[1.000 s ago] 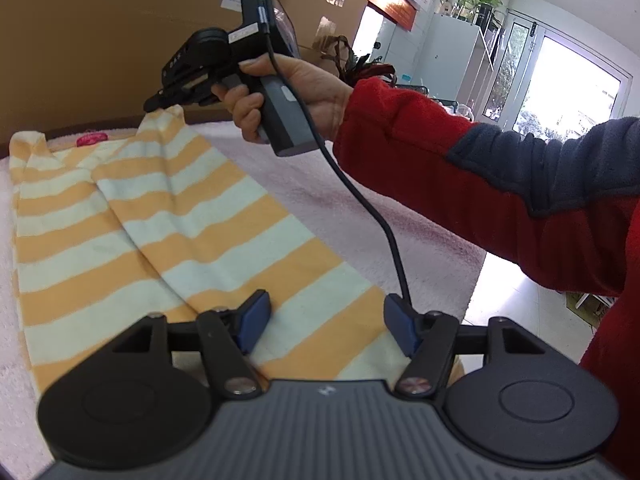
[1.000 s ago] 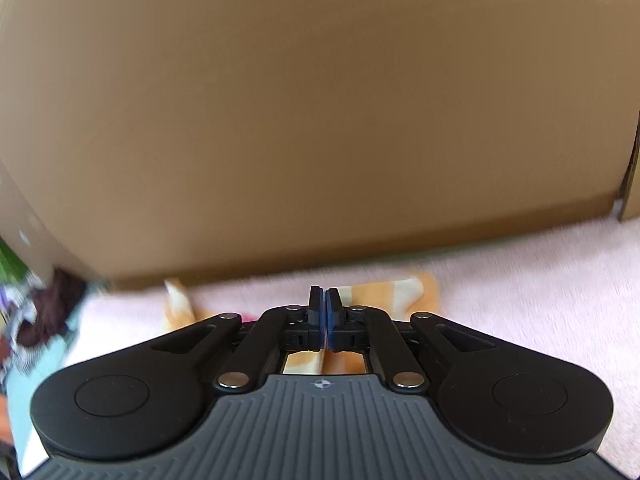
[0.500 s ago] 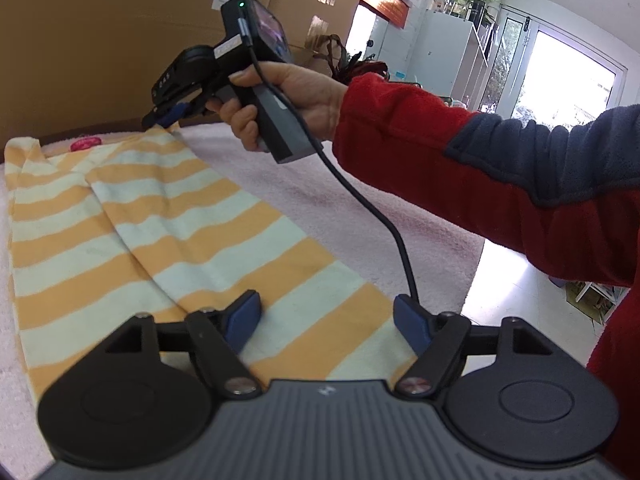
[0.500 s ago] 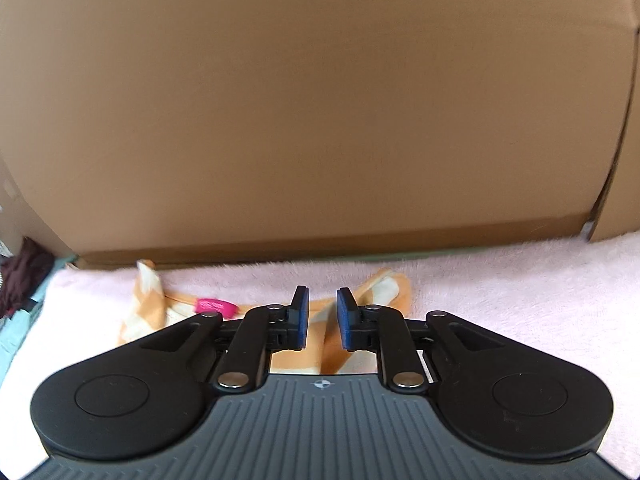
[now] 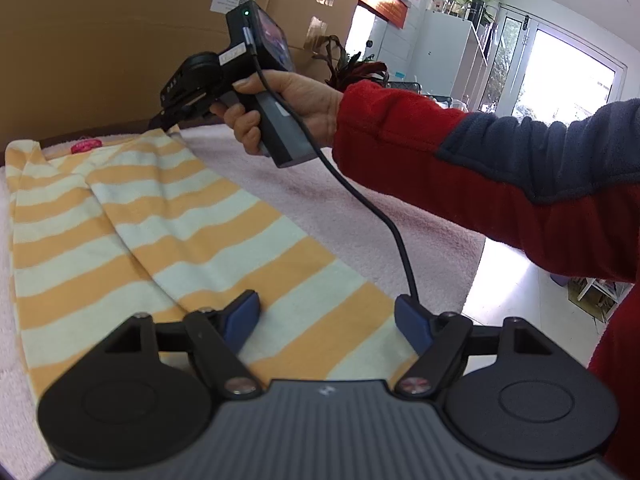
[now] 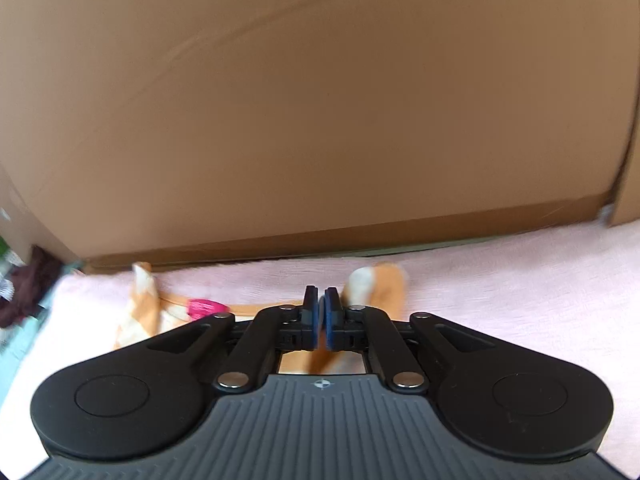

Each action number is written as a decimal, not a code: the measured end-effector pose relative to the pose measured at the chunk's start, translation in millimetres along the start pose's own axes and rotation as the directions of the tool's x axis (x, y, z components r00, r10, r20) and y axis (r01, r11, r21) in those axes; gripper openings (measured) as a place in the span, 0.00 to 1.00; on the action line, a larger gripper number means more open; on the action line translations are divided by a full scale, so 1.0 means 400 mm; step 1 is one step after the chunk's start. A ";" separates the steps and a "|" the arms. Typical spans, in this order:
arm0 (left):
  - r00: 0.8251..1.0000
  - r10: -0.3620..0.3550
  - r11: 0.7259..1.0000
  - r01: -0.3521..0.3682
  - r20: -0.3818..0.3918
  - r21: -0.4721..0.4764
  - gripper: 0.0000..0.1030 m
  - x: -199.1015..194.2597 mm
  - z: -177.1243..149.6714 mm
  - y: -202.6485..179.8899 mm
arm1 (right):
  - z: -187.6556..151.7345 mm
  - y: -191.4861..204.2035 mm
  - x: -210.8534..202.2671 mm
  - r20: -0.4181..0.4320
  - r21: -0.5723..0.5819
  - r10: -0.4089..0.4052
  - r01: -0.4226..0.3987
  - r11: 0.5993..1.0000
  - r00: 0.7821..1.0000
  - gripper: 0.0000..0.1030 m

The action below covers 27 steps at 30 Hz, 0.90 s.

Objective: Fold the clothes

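Observation:
An orange-and-white striped garment (image 5: 180, 216) lies flat on a pink towelled surface (image 5: 360, 208), with a pink label (image 5: 85, 145) at its far neckline. My left gripper (image 5: 326, 316) hovers over the near hem. Its jaws are opening, with the cloth under them and the pads off it. At the garment's far right corner is my right gripper (image 5: 158, 123), held by a person's hand (image 5: 296, 104). The corner peaks up to its tip. In the right wrist view that gripper (image 6: 321, 308) has its jaws closing to nearly touching over the blurred striped cloth (image 6: 380, 280).
A tall cardboard box (image 6: 320, 120) walls off the far edge just beyond the garment. The right gripper's black cable (image 5: 384, 220) hangs across the towel to my left gripper. A red and navy sleeve (image 5: 500, 168) crosses the right side. The towel's right edge drops to the floor.
The right gripper let go of the far corner, lifted and opened, then came back down and closed on it. The left gripper's jaws widened slightly over the hem.

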<state>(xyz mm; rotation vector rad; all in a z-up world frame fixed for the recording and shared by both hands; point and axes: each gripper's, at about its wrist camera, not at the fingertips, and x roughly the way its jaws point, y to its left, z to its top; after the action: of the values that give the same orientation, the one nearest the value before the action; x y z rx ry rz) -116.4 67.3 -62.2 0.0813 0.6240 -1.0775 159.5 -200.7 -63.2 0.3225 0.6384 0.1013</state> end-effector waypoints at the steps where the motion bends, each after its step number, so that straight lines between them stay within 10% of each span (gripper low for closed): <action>1: 1.000 -0.001 1.000 0.001 0.000 0.002 0.78 0.000 0.000 -0.001 | 0.003 0.009 -0.017 0.021 -0.026 -0.039 0.039 0.999 0.999 0.04; 4: 1.000 -0.012 1.000 0.012 -0.002 -0.001 0.81 -0.001 0.002 0.004 | 0.000 0.059 -0.086 0.106 -0.118 -0.064 0.076 0.990 0.992 0.10; 8: 1.000 -0.016 1.000 0.016 -0.004 0.000 0.83 -0.001 0.004 0.008 | -0.038 0.142 -0.089 -0.079 -0.178 0.198 -0.210 0.961 0.977 0.17; 11: 1.000 -0.006 1.000 0.006 -0.003 0.011 0.82 0.001 0.003 0.002 | -0.085 0.192 -0.040 -0.217 -0.211 0.189 -0.235 0.949 0.958 0.17; 17: 1.000 0.005 1.000 -0.005 -0.003 0.020 0.82 0.000 0.005 0.001 | -0.110 0.183 -0.026 -0.088 -0.190 0.038 -0.055 0.980 0.995 0.01; 24: 1.000 -0.010 1.000 0.010 -0.007 0.013 0.84 0.000 0.007 0.008 | -0.118 0.226 -0.166 -0.199 -0.207 0.283 -0.322 0.924 0.938 0.10; 27: 1.000 0.001 1.000 -0.001 -0.011 0.015 0.83 0.001 0.011 0.007 | -0.149 0.273 -0.136 -0.227 -0.283 0.237 -0.297 0.912 0.945 0.11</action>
<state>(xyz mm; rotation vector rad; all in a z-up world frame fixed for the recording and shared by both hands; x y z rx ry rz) -112.1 66.7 -59.3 0.1006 0.6261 -1.0811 80.8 -92.2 -41.8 0.0894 0.7504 0.4990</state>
